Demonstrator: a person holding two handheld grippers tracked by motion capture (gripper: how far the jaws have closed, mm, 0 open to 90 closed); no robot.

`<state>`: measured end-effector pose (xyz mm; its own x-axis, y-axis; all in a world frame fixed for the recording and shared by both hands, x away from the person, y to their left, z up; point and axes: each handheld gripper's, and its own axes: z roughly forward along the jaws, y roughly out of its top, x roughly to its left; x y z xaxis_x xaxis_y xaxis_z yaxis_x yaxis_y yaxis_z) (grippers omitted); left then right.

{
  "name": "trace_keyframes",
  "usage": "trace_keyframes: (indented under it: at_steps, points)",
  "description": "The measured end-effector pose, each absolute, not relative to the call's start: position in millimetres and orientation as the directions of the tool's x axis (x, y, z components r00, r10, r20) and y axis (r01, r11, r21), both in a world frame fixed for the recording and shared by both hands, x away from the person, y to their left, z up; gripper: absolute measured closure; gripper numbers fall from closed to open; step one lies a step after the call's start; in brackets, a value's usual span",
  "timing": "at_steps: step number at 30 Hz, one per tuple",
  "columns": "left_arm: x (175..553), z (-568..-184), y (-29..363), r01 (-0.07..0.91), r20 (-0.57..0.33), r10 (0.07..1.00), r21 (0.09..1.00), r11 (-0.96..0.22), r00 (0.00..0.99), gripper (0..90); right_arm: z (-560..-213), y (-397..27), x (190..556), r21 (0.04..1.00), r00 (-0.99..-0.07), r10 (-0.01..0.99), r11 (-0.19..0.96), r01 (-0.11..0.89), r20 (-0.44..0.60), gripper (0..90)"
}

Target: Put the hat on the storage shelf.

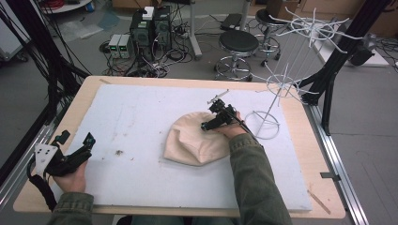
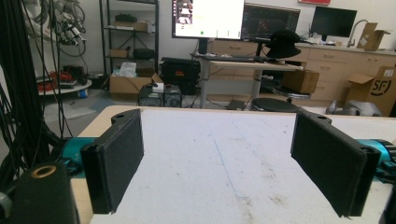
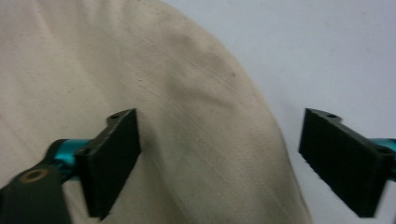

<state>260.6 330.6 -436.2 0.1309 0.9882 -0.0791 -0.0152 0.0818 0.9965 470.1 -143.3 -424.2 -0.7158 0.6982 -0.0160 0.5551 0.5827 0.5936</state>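
a: beanie (image 1: 195, 138), cream, flat on the white mat (image 1: 131, 117) mid-table, just left of the wire rack (image 1: 277, 89).
b: right gripper (image 1: 217, 119) over its edge, jaws wide, straddling the rim, gripping nothing.
a: left gripper (image 1: 75, 147) open, empty, near the mat's left edge.

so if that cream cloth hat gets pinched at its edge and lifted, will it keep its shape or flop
The cream cloth hat will probably flop: it lies flat and creased on the white mat. It looks light, thin woven fabric. The right gripper, open over its rim, may gather only one layer.
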Motion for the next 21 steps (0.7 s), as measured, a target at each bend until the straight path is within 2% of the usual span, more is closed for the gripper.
trace_keyframes:
  at_steps: [6,7,13,21]
  points:
    - [260.6,-436.2,330.2,-0.014,-0.081,0.988,0.996,0.083,0.132,17.5,-426.9,-144.0,470.9,0.577,-0.73,0.683,0.591,0.565,0.015,17.6]
    - [260.6,-436.2,330.2,-0.015,-0.081,0.988,0.996,0.083,0.132,17.5,-427.7,-144.1,471.2,0.567,-0.732,0.681,0.59,0.575,0.033,22.7]
    - [260.6,-436.2,330.3,-0.015,-0.082,0.988,0.996,0.084,0.132,17.5,-428.6,-144.1,471.1,0.55,-0.737,0.673,0.596,0.586,0.056,29.3]
    - [260.0,-435.9,330.6,-0.015,-0.084,0.988,0.996,0.087,0.13,17.5,-426.6,-143.4,469.5,0.537,-0.729,0.684,0.606,0.586,0.023,44.6]
